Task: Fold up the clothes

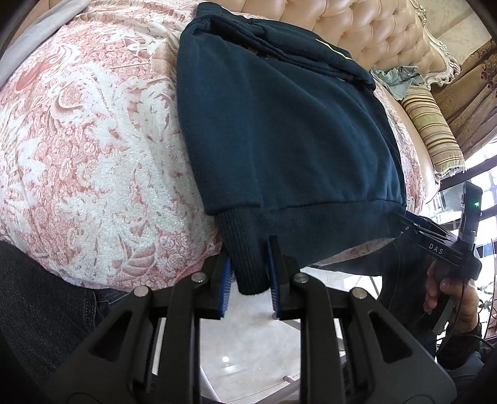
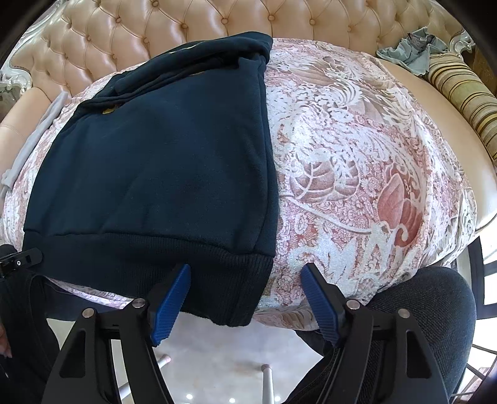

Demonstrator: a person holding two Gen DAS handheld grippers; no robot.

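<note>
A dark navy sweatshirt (image 1: pixel 279 124) lies folded on the floral pink-and-white sofa cover (image 1: pixel 87 140), its ribbed hem hanging over the front edge. My left gripper (image 1: pixel 250 264) is shut on the ribbed hem corner (image 1: pixel 248 258), blue pads pressing both sides. In the right wrist view the sweatshirt (image 2: pixel 155 161) fills the left half of the cover (image 2: pixel 357 174). My right gripper (image 2: pixel 245 273) is open, its jaws wide apart around the hem's right corner (image 2: pixel 245 286), not clamping it. It also shows in the left wrist view (image 1: pixel 413 223) at the hem's far end.
A tufted beige leather sofa back (image 2: pixel 192 28) runs behind. A striped bolster (image 2: pixel 466 93) and a crumpled grey-blue garment (image 2: pixel 410 49) lie at the right end. A grey cloth (image 2: pixel 34 136) lies at the left. My knees (image 2: pixel 435 310) press the sofa front.
</note>
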